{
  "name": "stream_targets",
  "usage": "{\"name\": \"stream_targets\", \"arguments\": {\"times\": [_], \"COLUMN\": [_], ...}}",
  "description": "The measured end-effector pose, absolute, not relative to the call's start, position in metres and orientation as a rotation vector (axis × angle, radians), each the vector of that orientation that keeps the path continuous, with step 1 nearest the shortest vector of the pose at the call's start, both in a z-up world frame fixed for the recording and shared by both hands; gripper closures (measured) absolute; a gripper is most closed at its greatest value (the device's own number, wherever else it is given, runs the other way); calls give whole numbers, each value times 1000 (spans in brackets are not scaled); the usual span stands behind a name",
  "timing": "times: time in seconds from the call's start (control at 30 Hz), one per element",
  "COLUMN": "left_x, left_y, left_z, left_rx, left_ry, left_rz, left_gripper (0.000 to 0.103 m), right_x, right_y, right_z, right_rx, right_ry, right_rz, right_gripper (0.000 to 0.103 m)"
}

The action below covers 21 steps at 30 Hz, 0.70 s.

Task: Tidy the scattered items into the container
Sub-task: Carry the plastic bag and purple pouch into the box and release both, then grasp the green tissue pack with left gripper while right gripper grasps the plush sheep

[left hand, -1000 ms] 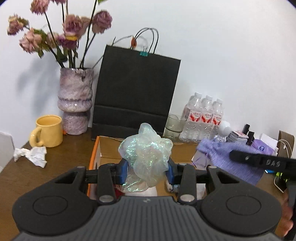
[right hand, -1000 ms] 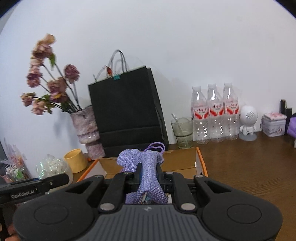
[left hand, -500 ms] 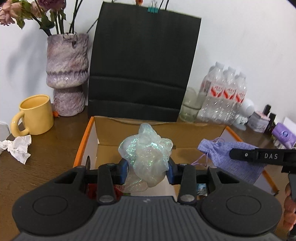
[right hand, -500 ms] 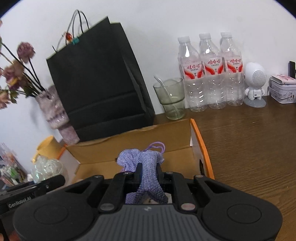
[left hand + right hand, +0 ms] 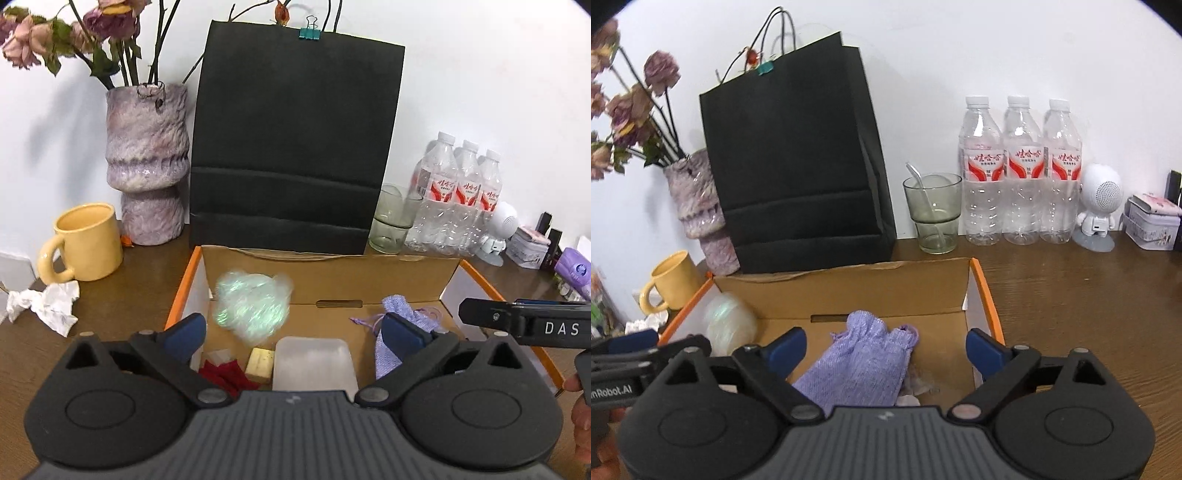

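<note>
Container: we list a cardboard box (image 5: 332, 273), open-topped, brown inside, orange-edged, its far flap upright.
Iridescent wad: we note a crumpled pearly-green film ball (image 5: 253, 308), blurred, in the box's left half near the left wall (image 5: 729, 325).
Purple pouch: we log a lilac knit drawstring bag (image 5: 860, 362), limp, mouth towards the box's far wall, in its right half (image 5: 400, 332).
Other contents: we count a red cloth (image 5: 225, 374), a yellow block (image 5: 261, 363) and a translucent lid (image 5: 314, 363) on the box floor, near side.
</note>
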<state>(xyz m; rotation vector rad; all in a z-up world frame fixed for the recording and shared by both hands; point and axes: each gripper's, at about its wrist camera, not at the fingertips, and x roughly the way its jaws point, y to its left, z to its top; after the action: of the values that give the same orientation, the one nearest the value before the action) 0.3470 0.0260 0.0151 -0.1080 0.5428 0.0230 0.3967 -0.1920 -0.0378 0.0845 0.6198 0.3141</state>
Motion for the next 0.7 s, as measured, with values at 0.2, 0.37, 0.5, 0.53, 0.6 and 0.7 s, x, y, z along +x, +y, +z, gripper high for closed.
{"name": "stream_targets", "arguments": {"times": [0.2, 0.37, 0.5, 0.53, 0.6, 0.7], "left_x": [338, 309, 277, 269, 253, 231], "left_y": [26, 31, 39, 40, 43, 49], "left_z": [22, 32, 38, 39, 40, 38], "left_rx": [-93, -86, -75, -71, -58, -50], "left_ry": [519, 487, 454, 446, 440, 452], "left_rz": [38, 58, 47, 49, 51, 51], "left_gripper": [0, 0, 0, 0, 0, 0], "right_x": [387, 361, 331, 322, 306, 278], "right_y": [-192, -193, -196, -196, -197, -196], "right_z": [-31, -22, -18, -18, -18, -20], "right_rx": [69, 33, -2, -7, -24, -59], "right_ry": [597, 540, 517, 515, 514, 519], "right_rz": [304, 283, 316, 326, 351, 387], "right_gripper": [10, 10, 10, 10, 10, 10]}}
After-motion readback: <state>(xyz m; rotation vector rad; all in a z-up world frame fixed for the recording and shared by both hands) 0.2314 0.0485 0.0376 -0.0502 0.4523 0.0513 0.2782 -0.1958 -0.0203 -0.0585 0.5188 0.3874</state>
